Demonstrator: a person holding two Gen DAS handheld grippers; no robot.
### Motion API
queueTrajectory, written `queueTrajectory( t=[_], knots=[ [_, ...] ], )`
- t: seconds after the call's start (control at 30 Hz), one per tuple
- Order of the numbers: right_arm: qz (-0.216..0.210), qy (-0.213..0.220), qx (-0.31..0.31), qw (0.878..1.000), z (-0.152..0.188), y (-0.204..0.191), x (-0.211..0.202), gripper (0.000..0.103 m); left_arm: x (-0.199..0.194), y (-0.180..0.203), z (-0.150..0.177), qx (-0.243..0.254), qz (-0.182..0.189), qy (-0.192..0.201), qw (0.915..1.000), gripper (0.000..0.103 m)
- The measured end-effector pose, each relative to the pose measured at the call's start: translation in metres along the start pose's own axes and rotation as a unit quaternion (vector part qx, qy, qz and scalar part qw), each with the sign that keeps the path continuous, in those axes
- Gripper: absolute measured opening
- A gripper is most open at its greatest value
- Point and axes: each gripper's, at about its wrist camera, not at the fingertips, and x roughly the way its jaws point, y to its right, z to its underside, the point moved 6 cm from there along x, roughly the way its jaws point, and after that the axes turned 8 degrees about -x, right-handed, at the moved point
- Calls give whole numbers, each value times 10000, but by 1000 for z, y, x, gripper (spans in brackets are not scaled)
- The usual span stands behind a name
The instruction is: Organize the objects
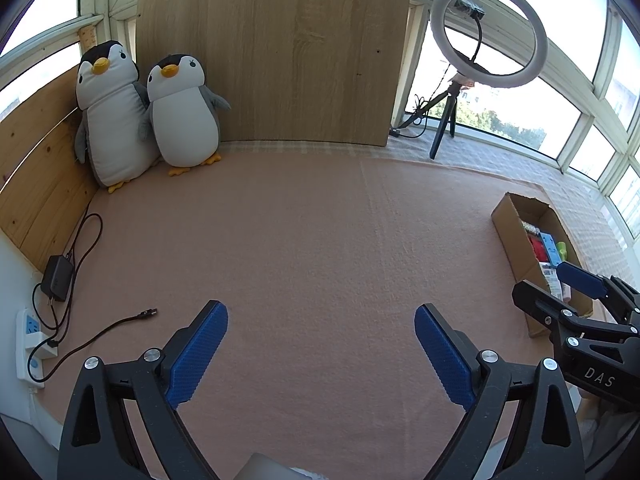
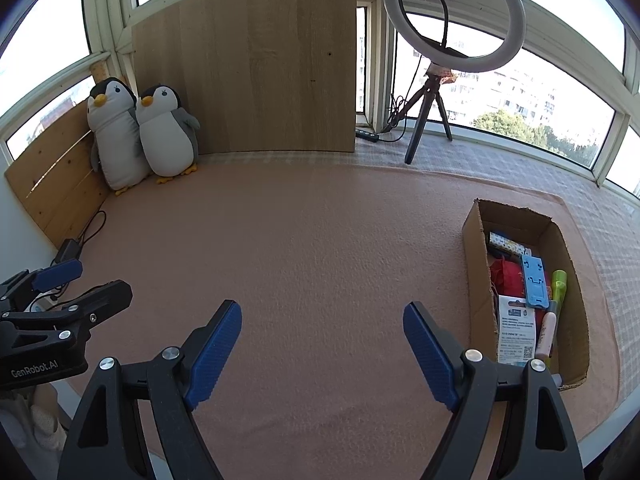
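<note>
Two plush penguins (image 1: 152, 116), ring light (image 1: 489, 32), wood board (image 1: 276, 52), perhaps a charger (image 1: 58, 278)

Both fisheye views look forward and slightly down from just behind wide-spread blue-padded jaws, low over the pink felt-covered tabletop (image 1: 320, 240).

The left wrist view faces the upright pale wooden board (image 1: 276, 52); the right gripper (image 1: 560, 284) enters at its right edge.

The right wrist view sits further right, nearer the open brown cardboard box (image 2: 476, 240).

Shared: board, 2 grey-and-white plush penguins (image 2: 140, 132), white ring light on a black tripod (image 2: 452, 16), box.
</note>
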Motion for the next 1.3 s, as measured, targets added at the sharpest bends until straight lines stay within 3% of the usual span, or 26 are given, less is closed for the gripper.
queueTrajectory(
  t=[1.3],
  knots=[
    [4,-114,92,9999,6,5,6,80,7,-4,0,11,-4,-55,10000,101]
  ],
)
